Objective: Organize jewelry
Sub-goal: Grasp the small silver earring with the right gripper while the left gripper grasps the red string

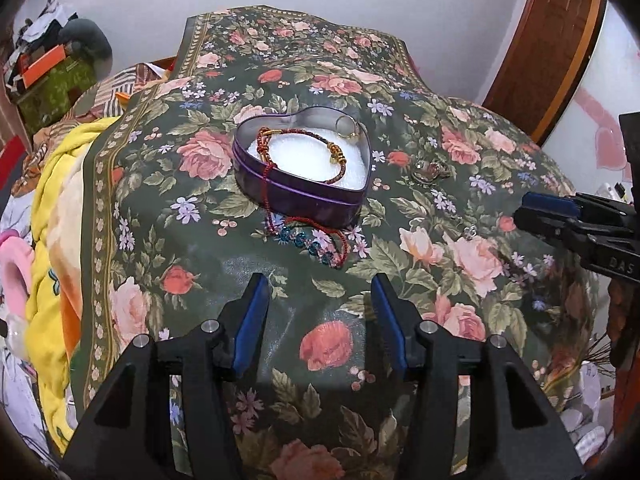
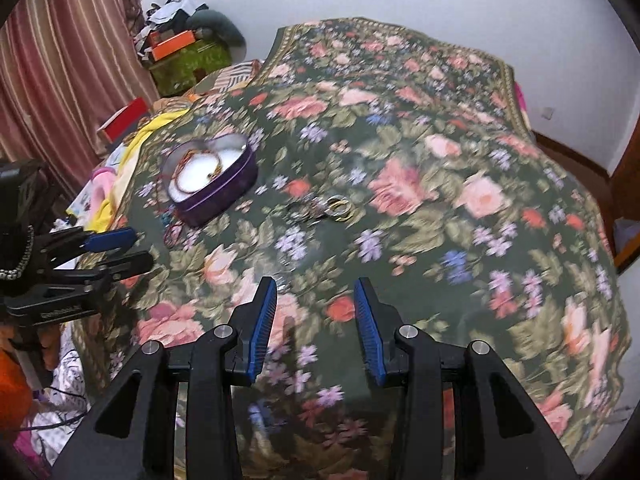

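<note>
The only lettering that reads is on the right hand-held gripper (image 1: pixel 524 210), seen at the right edge of the left wrist view: raised letters "DAS" on its black body, cut off by the frame edge. In the right wrist view, the left hand-held gripper (image 2: pixel 138 248) carries a small embossed word on its body, too blurred to read.

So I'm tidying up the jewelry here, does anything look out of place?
Yes. A red cord trails over the rim of the heart tin onto the bedspread, tangled with blue beads. A cluster of rings lies loose on the cloth right of the tin.
</note>
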A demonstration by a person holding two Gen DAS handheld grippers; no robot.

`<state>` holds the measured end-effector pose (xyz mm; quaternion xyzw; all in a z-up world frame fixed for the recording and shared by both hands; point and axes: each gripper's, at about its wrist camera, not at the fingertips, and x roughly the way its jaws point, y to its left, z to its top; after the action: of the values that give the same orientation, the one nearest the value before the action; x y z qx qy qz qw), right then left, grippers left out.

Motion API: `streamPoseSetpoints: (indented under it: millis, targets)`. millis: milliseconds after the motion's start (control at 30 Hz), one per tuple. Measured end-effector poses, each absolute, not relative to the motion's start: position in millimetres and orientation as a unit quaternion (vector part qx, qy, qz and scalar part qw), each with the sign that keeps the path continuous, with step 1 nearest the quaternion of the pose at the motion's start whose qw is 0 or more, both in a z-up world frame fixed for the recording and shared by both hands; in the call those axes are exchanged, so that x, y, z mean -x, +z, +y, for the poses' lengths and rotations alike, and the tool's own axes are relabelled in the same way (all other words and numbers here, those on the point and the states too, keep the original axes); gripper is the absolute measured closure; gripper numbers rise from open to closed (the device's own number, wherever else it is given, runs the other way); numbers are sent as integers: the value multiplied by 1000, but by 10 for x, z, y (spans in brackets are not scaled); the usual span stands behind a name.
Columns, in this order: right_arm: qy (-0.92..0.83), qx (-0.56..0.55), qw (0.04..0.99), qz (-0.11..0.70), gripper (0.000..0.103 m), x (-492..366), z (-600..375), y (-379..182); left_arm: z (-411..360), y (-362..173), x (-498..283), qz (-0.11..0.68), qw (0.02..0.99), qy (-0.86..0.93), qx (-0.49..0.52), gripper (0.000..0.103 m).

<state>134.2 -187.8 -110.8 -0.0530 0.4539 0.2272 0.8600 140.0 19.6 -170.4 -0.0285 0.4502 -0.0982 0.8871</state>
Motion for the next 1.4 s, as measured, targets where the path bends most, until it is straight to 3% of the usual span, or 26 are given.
streamPoseSetpoints:
  millis: [433, 767, 900, 1100, 1233, 1400]
  targets:
    - [252, 57, 835, 485, 67, -1384, -1670, -1350, 72, -1815, -1557, 436, 894, -103, 10, 51]
    - [253, 78, 837, 478, 67, -1445, -1553, -1427, 165, -1829, -1577, 430, 899, -81, 24, 79]
    - [249, 73, 841, 475, 67, -1456, -1552, -1442, 181, -1824, -1577, 429, 899, -80, 30, 81]
    - [233, 90, 849, 465, 80, -1447, -1547, -1458, 158, -1827, -1544, 429, 898, -90, 32, 87]
    - [222, 94, 855, 459, 90, -1449, -1578, -1459, 177, -1833, -1553, 431, 897, -88, 37, 96]
    - [221, 92, 859, 452, 91, -1426, -1574, -1438, 196, -1811, -1523, 430, 898, -88, 42, 98]
